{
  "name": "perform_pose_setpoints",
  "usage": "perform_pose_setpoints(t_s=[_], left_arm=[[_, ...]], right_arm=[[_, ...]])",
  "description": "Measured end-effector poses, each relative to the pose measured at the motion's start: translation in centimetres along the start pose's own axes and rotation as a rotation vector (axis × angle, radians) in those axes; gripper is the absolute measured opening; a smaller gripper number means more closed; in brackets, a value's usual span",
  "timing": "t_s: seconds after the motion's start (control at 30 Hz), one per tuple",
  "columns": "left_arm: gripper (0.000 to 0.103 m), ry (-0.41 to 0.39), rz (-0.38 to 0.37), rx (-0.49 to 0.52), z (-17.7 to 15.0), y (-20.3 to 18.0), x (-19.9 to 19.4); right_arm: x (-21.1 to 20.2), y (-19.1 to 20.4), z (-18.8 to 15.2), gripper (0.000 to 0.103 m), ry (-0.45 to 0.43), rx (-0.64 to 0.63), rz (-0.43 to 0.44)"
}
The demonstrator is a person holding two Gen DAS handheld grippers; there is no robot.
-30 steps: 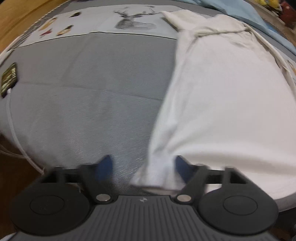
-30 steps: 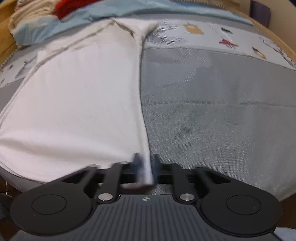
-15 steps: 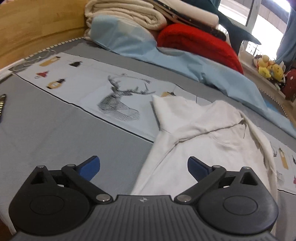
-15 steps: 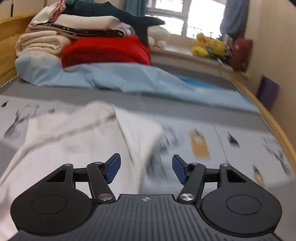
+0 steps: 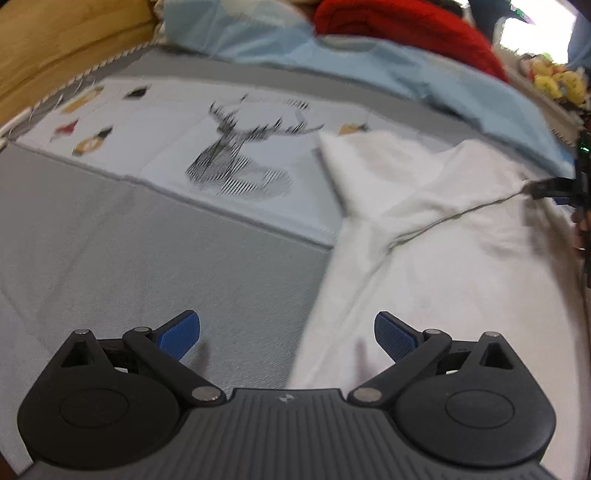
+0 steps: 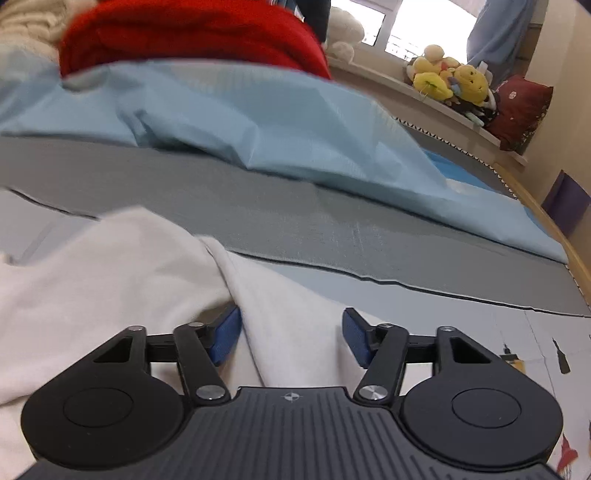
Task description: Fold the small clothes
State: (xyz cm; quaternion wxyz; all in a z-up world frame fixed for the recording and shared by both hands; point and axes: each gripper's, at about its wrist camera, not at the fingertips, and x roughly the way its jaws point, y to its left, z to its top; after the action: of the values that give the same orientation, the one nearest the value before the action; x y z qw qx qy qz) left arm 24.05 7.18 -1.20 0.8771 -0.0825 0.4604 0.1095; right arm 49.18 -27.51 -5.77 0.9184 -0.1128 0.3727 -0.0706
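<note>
Deer-print bedspread point(image 5: 236, 162) — only left claw point(image 5: 287, 332) sees it.

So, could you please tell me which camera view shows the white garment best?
The left wrist view: the white garment lies spread out, its sleeve and seam visible. The right wrist view shows only a bunched fold of it, close to that camera.

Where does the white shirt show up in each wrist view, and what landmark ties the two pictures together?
Left wrist: the white shirt fills the right half, spread on the bed, its near edge running down between the open left gripper.
Right wrist: the white shirt covers the lower left, one fold lying between the open right gripper.
Shared landmark: the red blanket at the top.
</note>
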Motion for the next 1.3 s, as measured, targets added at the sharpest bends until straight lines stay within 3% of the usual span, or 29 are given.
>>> perform_pose_setpoints(t_s=[0.03, 0.17, 0.3, 0.4, 0.5, 0.53, 0.57, 0.6, 0.63, 0.67, 0.7, 0.73, 0.8, 0.87, 0.93, 1.03, 1.1, 1.13, 1.2, 1.3], left_arm=[[0.101, 0.017, -0.006, -0.019, 0.1, 0.3, 0.3], [0.101, 0.04, -0.044, -0.086, 0.3, 0.9, 0.4], [0.101, 0.005, -0.034, -0.062, 0.3, 0.3, -0.3], [0.101, -0.003, -0.035, -0.061, 0.3, 0.1, -0.6], [0.101, 0.004, -0.044, -0.079, 0.3, 0.3, -0.6], [0.101, 0.008, -0.046, -0.087, 0.3, 0.4, -0.7], [0.101, 0.011, -0.05, -0.094, 0.3, 0.5, -0.6], [0.101, 0.012, -0.052, -0.1, 0.3, 0.5, -0.5], [0.101, 0.012, -0.051, -0.103, 0.2, 0.5, -0.5], [0.101, 0.013, -0.048, -0.103, 0.2, 0.5, -0.4], [0.101, 0.014, -0.046, -0.101, 0.2, 0.5, -0.4], [0.101, 0.015, -0.045, -0.095, 0.2, 0.3, -0.4], [0.101, 0.014, -0.041, -0.08, 0.1, 0.1, -0.4], [0.101, 0.013, -0.033, -0.063, 0.1, -0.1, -0.2], [0.101, 0.016, -0.032, -0.058, 0.1, -0.1, -0.1], [0.101, 0.022, -0.045, -0.073, 0.2, 0.0, -0.1], [0.101, 0.027, -0.061, -0.078, 0.1, 0.0, -0.1], [0.101, 0.026, -0.066, -0.076, 0.1, 0.0, -0.2], [0.101, 0.022, -0.062, -0.063, -0.1, -0.3, -0.3], [0.101, 0.008, -0.049, -0.044, -0.4, -0.6, -0.5]], right_arm=[[0.8, 0.0, -0.1, 0.008, 0.006, -0.016, 0.003], [-2.0, -3.9, -0.2, 0.005, -0.127, 0.097, -0.01], [-7.9, -14.2, -1.5, 0.005, -0.198, 0.427, 0.039], [-11.9, -23.2, -6.2, 0.004, -0.221, 0.713, -0.046], [-13.0, -30.7, -14.2, 0.008, -0.039, 0.966, -0.188], [-12.8, -32.8, -17.6, 0.02, 0.061, 1.045, -0.233], [-12.5, -34.2, -20.3, 0.042, 0.161, 1.092, -0.263], [-12.4, -35.2, -23.0, 0.042, 0.25, 1.135, -0.306], [-13.2, -35.5, -25.1, 0.041, 0.234, 1.157, -0.34], [-13.6, -35.0, -25.0, 0.056, 0.192, 1.12, -0.352], [-14.0, -34.3, -24.4, 0.06, 0.192, 1.037, -0.399], [-14.4, -33.5, -23.4, 0.061, 0.173, 0.953, -0.444], [-15.1, -32.4, -21.3, 0.061, 0.098, 0.831, -0.428], [-15.8, -31.4, -19.4, 0.066, 0.046, 0.77, -0.481], [-16.0, -31.6, -19.0, 0.067, 0.04, 0.795, -0.559], [-17.4, -33.4, -21.4, 0.069, 0.069, 0.992, -0.663], [-17.2, -34.1, -22.5, 0.069, 0.023, 1.045, -0.589], [-16.7, -34.2, -22.4, 0.068, 0.008, 0.999, -0.521], [-14.3, -33.7, -21.0, 0.068, 0.022, 0.802, -0.394], [-10.1, -32.6, -18.8, 0.068, 0.093, 0.545, -0.404]])
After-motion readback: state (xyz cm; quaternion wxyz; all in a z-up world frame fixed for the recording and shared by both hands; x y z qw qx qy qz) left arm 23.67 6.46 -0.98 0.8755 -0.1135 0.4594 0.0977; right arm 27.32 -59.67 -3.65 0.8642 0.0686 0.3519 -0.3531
